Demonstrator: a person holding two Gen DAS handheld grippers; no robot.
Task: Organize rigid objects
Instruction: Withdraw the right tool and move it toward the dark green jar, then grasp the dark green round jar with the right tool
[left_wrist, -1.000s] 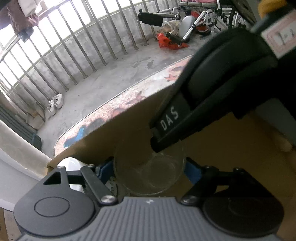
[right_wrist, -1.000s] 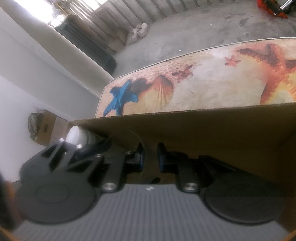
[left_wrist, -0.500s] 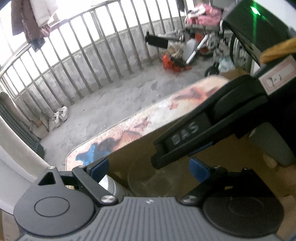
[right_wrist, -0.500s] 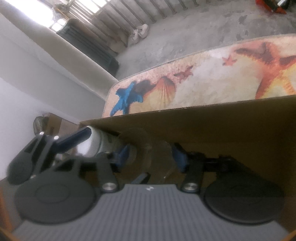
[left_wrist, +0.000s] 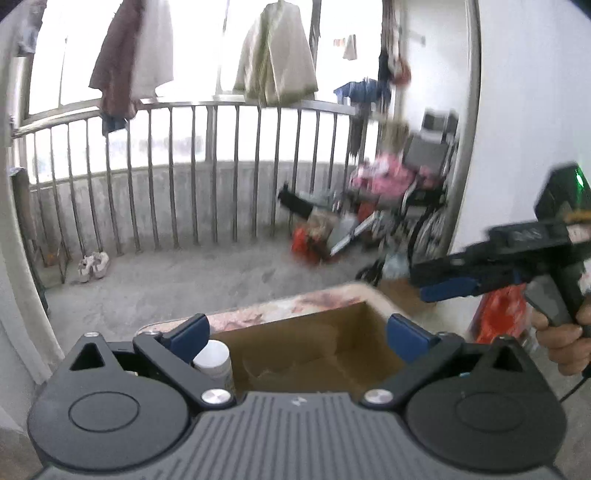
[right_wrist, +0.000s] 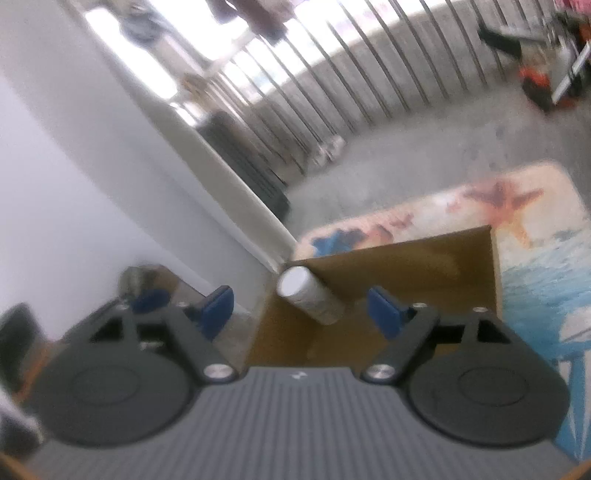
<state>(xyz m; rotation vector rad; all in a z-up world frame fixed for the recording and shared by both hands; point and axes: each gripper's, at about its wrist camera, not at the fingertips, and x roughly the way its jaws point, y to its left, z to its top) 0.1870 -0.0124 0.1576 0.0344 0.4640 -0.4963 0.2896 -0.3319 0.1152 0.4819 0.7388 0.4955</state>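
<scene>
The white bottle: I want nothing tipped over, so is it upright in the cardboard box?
Upright: the white bottle stands in the cardboard box's corner, cap uppermost.

- The right gripper (right_wrist: 301, 310) sat with its blue-tipped fingers (right_wrist: 384, 312) spread wide, nothing between them.
- Just ahead was an open cardboard box (right_wrist: 424, 258) with a white-capped cylindrical bottle (right_wrist: 308, 297) leaning in its left corner.
- The box stood on a table (right_wrist: 535, 236) printed with starfish and shells.
- Whole shot was pretty blurry; balcony railing (right_wrist: 369, 85) in the back.
</scene>
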